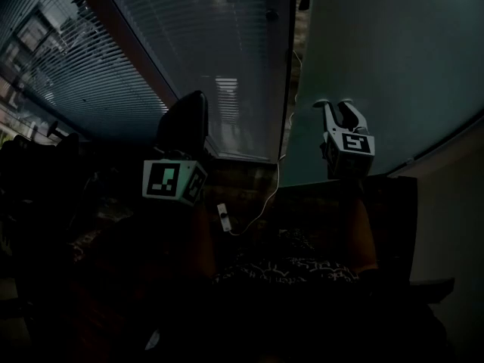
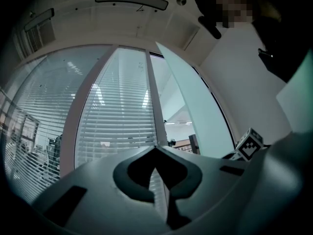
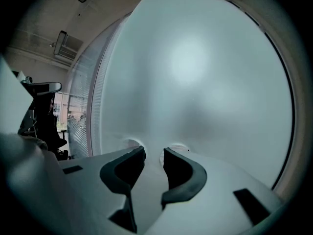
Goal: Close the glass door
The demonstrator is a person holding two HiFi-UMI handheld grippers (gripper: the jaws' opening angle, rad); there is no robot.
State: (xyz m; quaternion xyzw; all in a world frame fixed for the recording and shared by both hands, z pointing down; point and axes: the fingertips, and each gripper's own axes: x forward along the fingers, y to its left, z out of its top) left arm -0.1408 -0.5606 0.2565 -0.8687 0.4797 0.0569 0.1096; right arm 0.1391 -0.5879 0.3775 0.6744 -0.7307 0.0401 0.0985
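Left hand-held gripper (image 2: 155, 148), at 9 o'clock, has jaws together on nothing. Right hand-held gripper (image 1: 338, 106), jaws slightly apart, sets both tips against the frosted glass door (image 1: 393, 51) at 1 o'clock. Recommend a square, steady push; smooth glass may let tips slide.

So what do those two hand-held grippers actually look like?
Both are pale grey. The left gripper and right gripper have curved jaws lined in dark grey, and each carries a pale cube printed with black square markers.
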